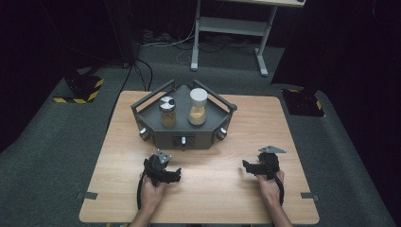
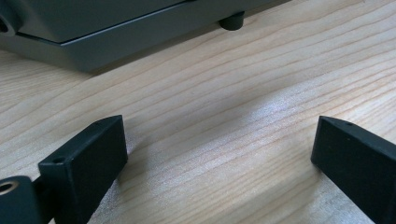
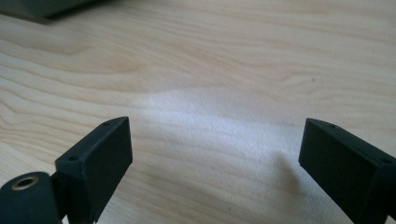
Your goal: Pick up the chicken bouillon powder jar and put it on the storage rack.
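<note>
Jars: two stand on the grey tray point(image 1: 215, 111) in the upper middle of the high view, well apart from both grippers. The left jar point(image 1: 167, 112) has a silver-and-dark lid and brownish contents; the right jar point(image 1: 198, 108) is taller, with a plain white cap and a paler tan filling that reaches about halfway up. They stand upright, side by side, near each other but not touching. The tray is angular, with raised rails along its back edges and three round knobs on its front faces; it rests on the wooden table point(image 1: 236, 189).

Bare wood lies between the grippers and the tray's front; nothing stands in the way. Beyond the table, at the top of the frame, are a white desk frame point(image 1: 229, 28), loose cables on the grey carpet, and black-and-yellow striped bases at the left and right.

Both hands come in from the bottom edge. The left gripper point(image 1: 178, 173) sits in the lower left-middle, low on the table just before the tray, jaws pointing right. In the left gripper view the jaws are spread wide with only wood between them, and the tray's base point(image 2: 116, 32) and a small foot point(image 2: 232, 21) fill the upper left. The right gripper point(image 1: 245, 165) rests in the lower right, jaws pointing left, spread wide and holding nothing in the right gripper view point(image 3: 215, 154).
</note>
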`<state>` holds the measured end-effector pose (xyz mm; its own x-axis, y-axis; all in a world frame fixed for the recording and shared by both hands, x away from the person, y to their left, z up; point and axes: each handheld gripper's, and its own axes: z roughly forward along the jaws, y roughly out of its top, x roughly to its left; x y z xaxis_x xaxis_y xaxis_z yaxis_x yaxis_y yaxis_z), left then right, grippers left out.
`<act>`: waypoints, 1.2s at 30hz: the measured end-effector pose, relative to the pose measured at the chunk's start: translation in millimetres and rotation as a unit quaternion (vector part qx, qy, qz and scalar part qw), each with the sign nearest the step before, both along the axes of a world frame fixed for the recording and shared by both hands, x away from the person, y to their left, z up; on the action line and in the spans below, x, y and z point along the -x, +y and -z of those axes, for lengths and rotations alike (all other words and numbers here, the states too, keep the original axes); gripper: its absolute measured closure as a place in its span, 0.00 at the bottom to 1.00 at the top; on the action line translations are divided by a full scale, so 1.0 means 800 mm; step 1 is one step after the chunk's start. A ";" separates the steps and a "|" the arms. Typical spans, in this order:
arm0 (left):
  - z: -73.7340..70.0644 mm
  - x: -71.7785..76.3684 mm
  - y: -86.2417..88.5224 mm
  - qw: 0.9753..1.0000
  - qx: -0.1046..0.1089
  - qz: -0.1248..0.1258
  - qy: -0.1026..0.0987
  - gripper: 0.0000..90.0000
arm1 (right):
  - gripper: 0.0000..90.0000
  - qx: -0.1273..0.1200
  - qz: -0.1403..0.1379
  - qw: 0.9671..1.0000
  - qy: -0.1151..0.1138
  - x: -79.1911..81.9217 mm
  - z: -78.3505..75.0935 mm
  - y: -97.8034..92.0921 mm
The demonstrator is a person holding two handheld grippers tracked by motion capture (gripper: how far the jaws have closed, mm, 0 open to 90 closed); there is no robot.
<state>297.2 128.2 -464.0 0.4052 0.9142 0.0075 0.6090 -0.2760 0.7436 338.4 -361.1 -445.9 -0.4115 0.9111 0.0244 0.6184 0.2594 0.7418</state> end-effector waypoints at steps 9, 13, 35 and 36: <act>0.000 0.000 0.000 1.000 0.000 0.000 0.000 0.04 | 0.07 0.017 0.011 1.000 -0.012 0.009 0.012 0.009; 0.000 0.000 0.000 1.000 0.000 0.000 0.000 0.04 | 0.06 0.025 0.009 1.000 -0.014 0.010 0.013 0.014; 0.000 0.000 0.000 1.000 0.001 0.000 0.000 0.04 | 0.06 0.025 0.014 0.999 -0.015 0.012 0.013 0.016; 0.000 0.000 0.000 1.000 0.001 0.000 0.000 0.04 | 0.06 0.025 0.015 0.999 -0.015 0.012 0.013 0.016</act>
